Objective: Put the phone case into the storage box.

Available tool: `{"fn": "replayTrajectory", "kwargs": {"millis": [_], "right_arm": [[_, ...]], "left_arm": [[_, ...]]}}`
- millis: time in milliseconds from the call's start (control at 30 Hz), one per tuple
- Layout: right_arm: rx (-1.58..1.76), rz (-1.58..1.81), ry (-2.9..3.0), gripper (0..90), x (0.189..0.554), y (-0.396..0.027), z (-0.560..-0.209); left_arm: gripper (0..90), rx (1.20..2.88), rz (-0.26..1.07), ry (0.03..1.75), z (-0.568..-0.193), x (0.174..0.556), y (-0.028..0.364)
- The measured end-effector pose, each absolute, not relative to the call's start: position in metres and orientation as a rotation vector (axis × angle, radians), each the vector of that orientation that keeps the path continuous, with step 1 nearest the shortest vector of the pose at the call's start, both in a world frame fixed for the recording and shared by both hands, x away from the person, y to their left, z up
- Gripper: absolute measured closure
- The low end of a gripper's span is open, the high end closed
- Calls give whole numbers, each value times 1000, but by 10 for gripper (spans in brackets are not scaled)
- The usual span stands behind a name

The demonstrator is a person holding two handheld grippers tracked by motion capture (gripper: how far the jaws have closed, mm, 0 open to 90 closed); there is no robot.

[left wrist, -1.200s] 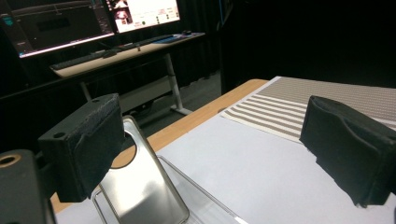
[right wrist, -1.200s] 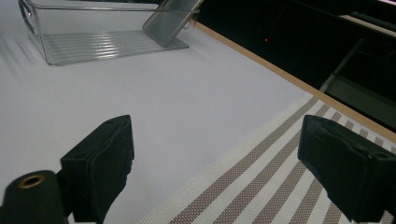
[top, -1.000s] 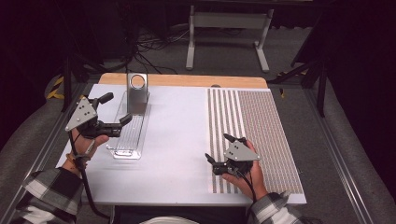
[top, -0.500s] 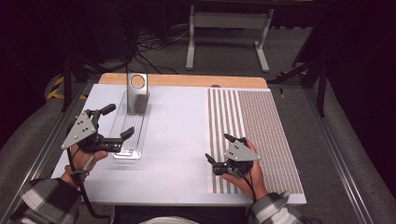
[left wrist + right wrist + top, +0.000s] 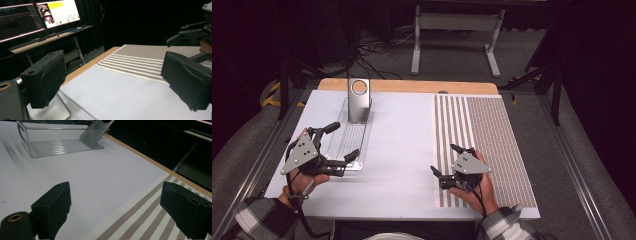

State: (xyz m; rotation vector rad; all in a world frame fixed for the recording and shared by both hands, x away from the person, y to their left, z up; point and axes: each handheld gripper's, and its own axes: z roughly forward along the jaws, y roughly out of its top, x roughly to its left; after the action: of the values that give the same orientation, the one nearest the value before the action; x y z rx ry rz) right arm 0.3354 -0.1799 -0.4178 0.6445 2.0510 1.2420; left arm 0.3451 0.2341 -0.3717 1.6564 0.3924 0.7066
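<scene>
1. table (image 5: pixel 402 150) with a white top stands in front of you, and a wooden strip (image 5: pixel 412 86) runs along its far edge.
2. your left gripper (image 5: pixel 343 141) is at the left side of the table, and your left hand (image 5: pixel 304 181) holds it from below. its two jaws are wide apart and nothing is between them.
3. the far jaw of this gripper is just above the left wall of a clear plastic tray (image 5: pixel 348 144), and the near jaw is at the near end of the tray. if they touch the tray, i cannot tell.
4. the tray lies lengthwise on the left part of the table. a grey metal stand (image 5: pixel 359 100) with a round hole in its upper part is at the far end of the tray.
5. in the right gripper view the stand (image 5: pixel 96 132) leans inside the tray (image 5: pixel 60 142), tilted over its far end.
6. a striped mat (image 5: pixel 487 145) covers the right part of the table, with broad stripes at its left and a fine pattern at its right.
7. your right gripper (image 5: pixel 443 159) is over the near left part of the mat, in your right hand (image 5: pixel 479 187). its jaws are also apart and they hold nothing.
8. in the left gripper view you can see two lit monitors (image 5: pixel 40 15) on a desk behind the table.
</scene>
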Motion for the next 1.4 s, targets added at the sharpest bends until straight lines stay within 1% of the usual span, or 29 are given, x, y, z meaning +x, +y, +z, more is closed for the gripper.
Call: {"fn": "replayTrajectory", "kwargs": {"millis": [300,400,433,767,1167,1267,1400], "right_arm": [[650,1246,2055,102,332,-180,-418],[649,1246,2055,102,331,-180,-418],[650,1244,2054,101,330,-180,-418],[639,1265,2045,101,323,-179,-417],[617,1285,2056,101,318,-174,-417],[619,1293,2054,101,317,-172,-417],[604,1303,2054,99,314,-170,-416]], "left_arm": [[61,1674,689,390,-379,339,229],[63,1683,702,383,-380,338,228],[64,1678,685,385,-382,338,228],[71,1699,667,384,-394,335,220],[87,1770,651,370,-413,325,209],[87,1811,682,345,-420,324,207],[86,1813,669,370,-422,324,208]]}}
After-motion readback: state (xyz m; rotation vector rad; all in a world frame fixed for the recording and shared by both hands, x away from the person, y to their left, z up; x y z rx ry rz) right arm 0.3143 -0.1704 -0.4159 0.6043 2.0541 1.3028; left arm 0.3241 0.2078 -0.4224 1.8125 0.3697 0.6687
